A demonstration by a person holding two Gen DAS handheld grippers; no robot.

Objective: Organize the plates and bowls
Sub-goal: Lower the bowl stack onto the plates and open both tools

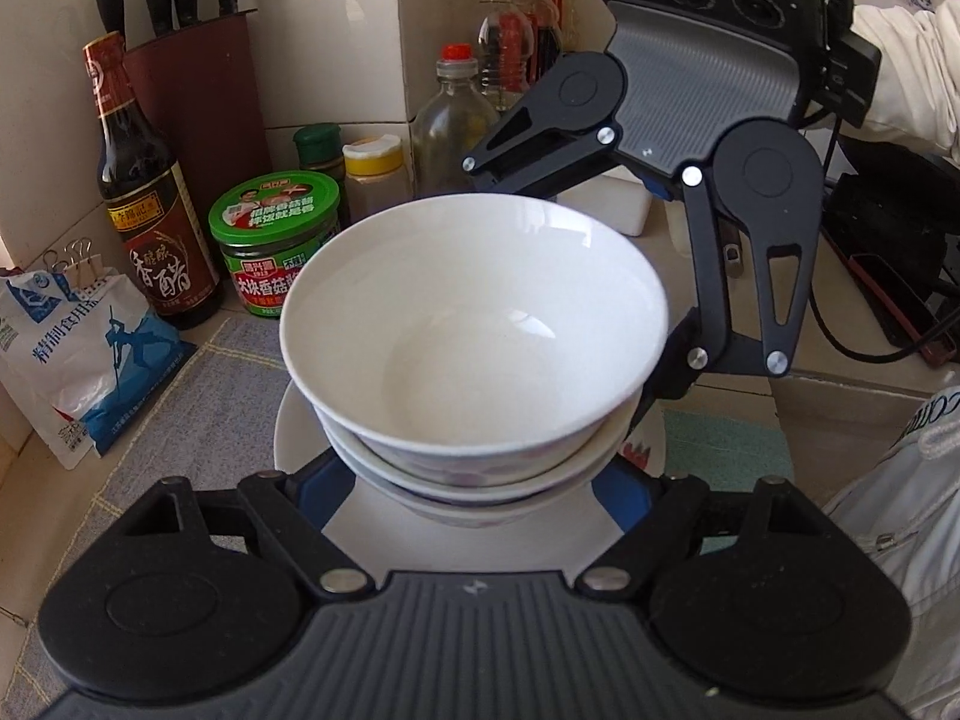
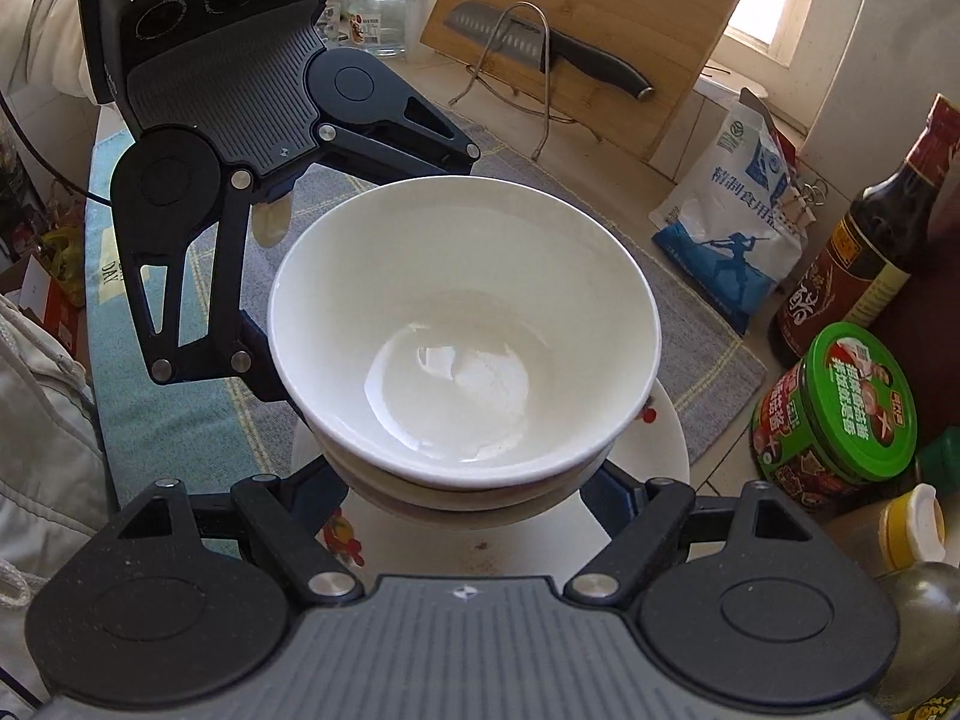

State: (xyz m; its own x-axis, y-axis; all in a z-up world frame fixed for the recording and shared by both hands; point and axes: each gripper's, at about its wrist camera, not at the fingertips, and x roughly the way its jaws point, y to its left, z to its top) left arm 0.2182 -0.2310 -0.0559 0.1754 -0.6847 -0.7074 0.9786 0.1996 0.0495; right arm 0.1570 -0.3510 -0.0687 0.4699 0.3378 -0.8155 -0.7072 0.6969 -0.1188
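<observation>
White bowls (image 1: 474, 324) stacked on a plate (image 1: 300, 438); both the left gripper (image 1: 474, 498) and right gripper (image 2: 474, 498) pinch the stack. Jar (image 1: 276, 240), bottles (image 1: 150, 210) and salt bag (image 1: 72, 360) crowd close.

The stack of bowls (image 1: 474, 360) on its plate (image 1: 300, 438) fills the gap between the left gripper (image 1: 474, 498) fingers, and the right gripper (image 1: 606, 276) closes off the far side of the stack, so nothing can pass straight ahead. Beyond and left of the left fingers stand a green-lidded jar (image 1: 276, 240), a vinegar bottle (image 1: 144, 192), a knife block (image 1: 198, 96) and a salt bag (image 1: 84, 354), close together. Ahead of the right fingers, past the stack, the grey mat (image 2: 678, 312) lies bare up to a cutting board (image 2: 600, 30) with a knife (image 2: 552, 42).
</observation>
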